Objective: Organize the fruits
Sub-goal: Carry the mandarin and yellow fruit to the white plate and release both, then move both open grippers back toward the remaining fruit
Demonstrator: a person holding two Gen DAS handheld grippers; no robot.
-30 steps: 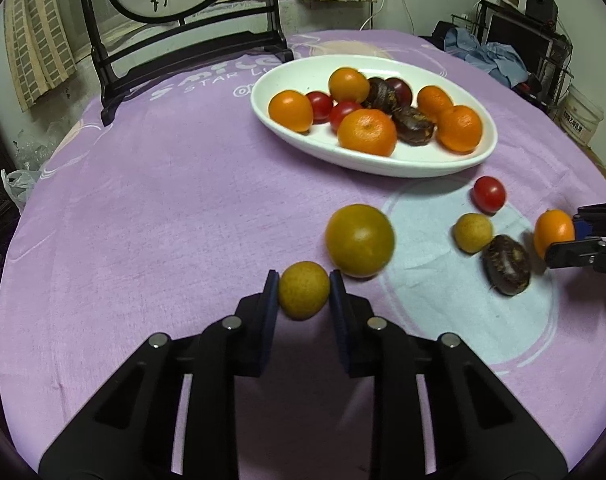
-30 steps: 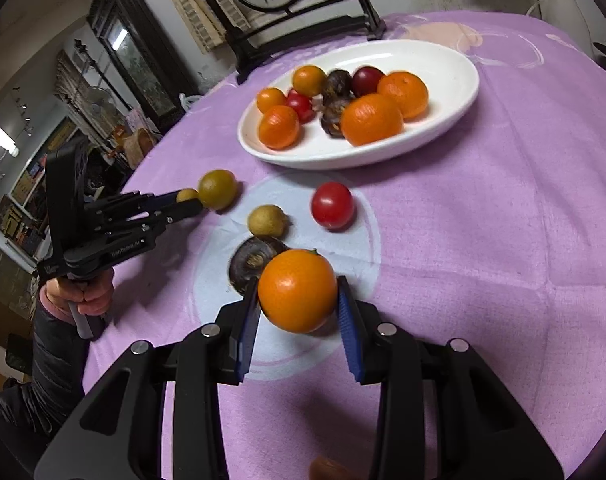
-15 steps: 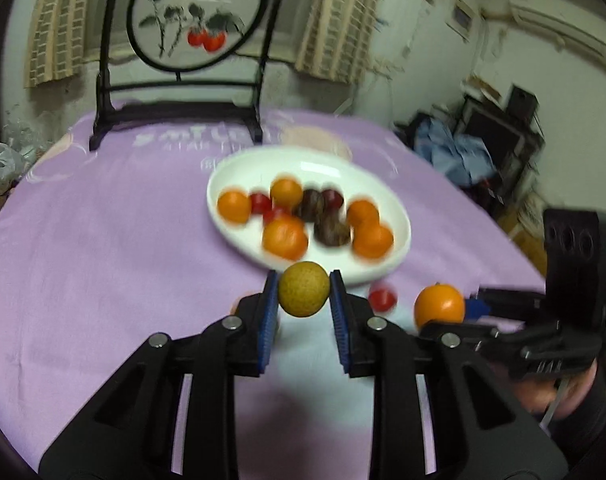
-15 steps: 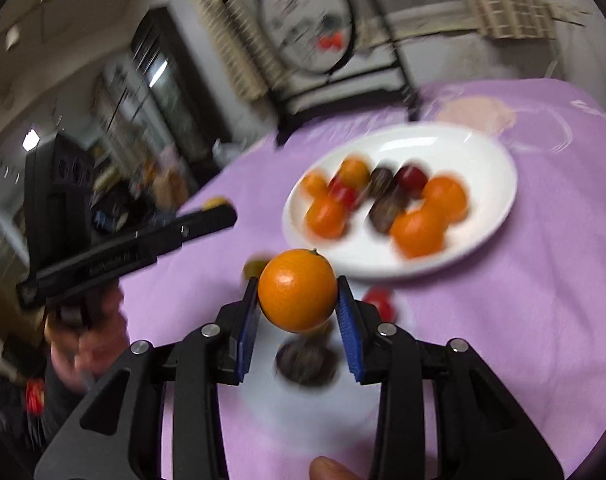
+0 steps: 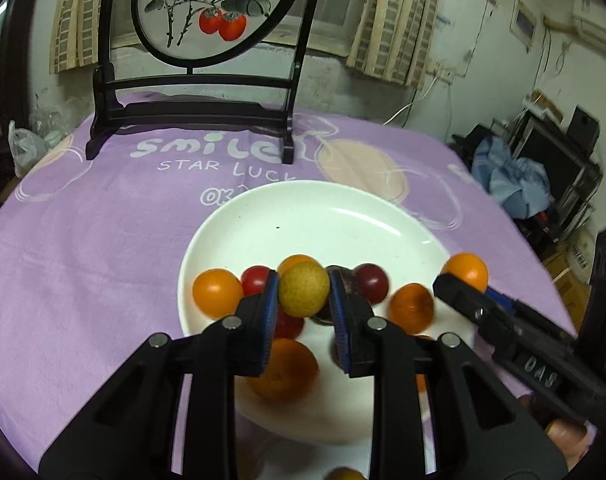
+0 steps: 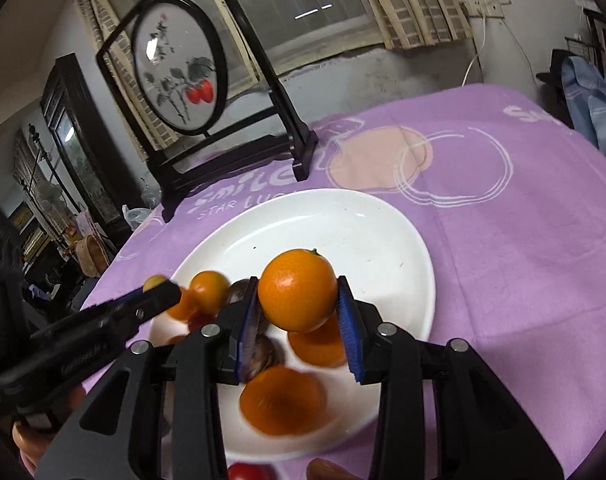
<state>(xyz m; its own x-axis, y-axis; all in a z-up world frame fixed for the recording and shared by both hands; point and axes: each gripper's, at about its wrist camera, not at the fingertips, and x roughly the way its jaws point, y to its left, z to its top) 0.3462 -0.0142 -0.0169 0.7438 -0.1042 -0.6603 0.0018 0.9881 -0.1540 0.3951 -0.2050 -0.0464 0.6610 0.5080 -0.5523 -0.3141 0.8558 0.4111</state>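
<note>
My left gripper (image 5: pixel 304 294) is shut on a small yellow-green fruit (image 5: pixel 304 289) and holds it above the white oval plate (image 5: pixel 327 216). My right gripper (image 6: pixel 299 304) is shut on an orange (image 6: pixel 297 290), also above the plate (image 6: pixel 367 232). The plate holds several oranges, red cherry tomatoes and dark brown fruits. The right gripper with its orange (image 5: pixel 465 272) shows at the right of the left wrist view. The left gripper with its yellow fruit (image 6: pixel 155 282) shows at the left of the right wrist view.
A purple cloth (image 5: pixel 83 248) covers the round table. A black-framed decorative screen (image 5: pixel 199 92) stands at the far edge behind the plate. A red cherry tomato (image 6: pixel 245 471) lies on the cloth near the plate's front rim.
Both grippers have lifted their fruits off the cloth and moved forward over the plate. The plate now fills the middle of both views.
</note>
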